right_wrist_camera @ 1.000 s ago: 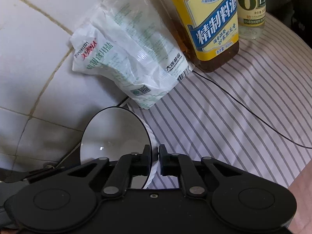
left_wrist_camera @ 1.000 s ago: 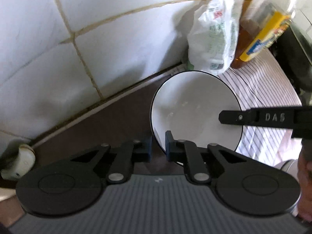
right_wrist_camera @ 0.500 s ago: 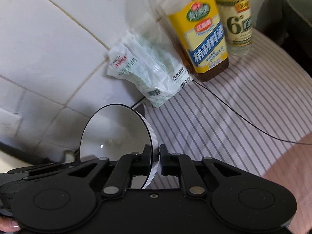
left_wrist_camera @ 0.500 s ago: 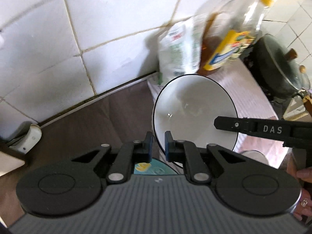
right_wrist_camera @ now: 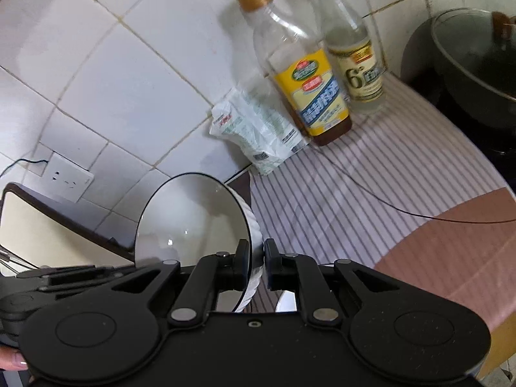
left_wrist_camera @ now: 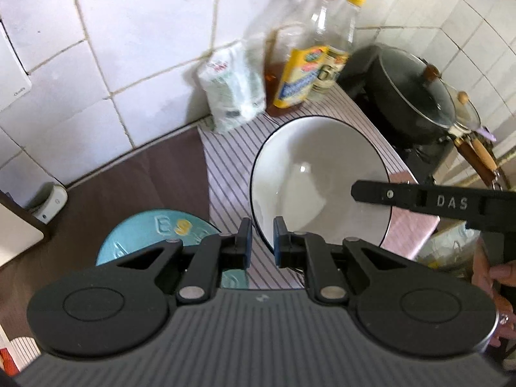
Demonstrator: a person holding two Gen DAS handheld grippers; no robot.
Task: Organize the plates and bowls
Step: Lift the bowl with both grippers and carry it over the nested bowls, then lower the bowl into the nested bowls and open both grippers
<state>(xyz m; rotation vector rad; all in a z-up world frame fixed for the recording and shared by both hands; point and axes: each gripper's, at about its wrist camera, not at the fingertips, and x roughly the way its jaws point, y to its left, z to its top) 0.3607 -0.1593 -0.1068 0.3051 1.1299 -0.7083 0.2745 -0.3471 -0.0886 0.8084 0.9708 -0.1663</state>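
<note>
Bowl, left wrist view: white bowl (left_wrist_camera: pixel 319 177) with a thin black rim is sitting tilted, held above the striped cloth (left_wrist_camera: pixel 225 167) on the table (left_wrist_camera: pixel 154 177).
Left gripper (left_wrist_camera: pixel 260 237): its two fingers are standing either side of the bowl's near rim, pinching it between the pads.
Right gripper (left_wrist_camera: pixel 364 190): one black arm marked DAS is reaching in from the right and overlapping the bowl's far rim.
Plate: teal plate (left_wrist_camera: pixel 145 235) is lying flat on the dark table, left of the cloth, partly hidden by the left gripper.
Background: white packet (left_wrist_camera: pixel 232 93) and two bottles (left_wrist_camera: pixel 309 64) are standing against the tiled wall; a lidded black pan (left_wrist_camera: pixel 409 96) is sitting to the right.
Bowl, right wrist view: bowl (right_wrist_camera: pixel 190 222) is showing edge-on, opening facing left, ribbed white outside facing right.
Right gripper (right_wrist_camera: pixel 256 262): fingers are clamping the bowl's wall, one inside, one outside.
Left gripper (right_wrist_camera: pixel 74 274): is showing low on the left; its jaws cannot be made out here.
Surroundings: yellow-labelled bottle (right_wrist_camera: pixel 309 96) and clear bottle (right_wrist_camera: pixel 358 64) are standing upright, side by side, on the cloth (right_wrist_camera: pixel 354 187); packet (right_wrist_camera: pixel 258 132) is leaning just left of them.
</note>
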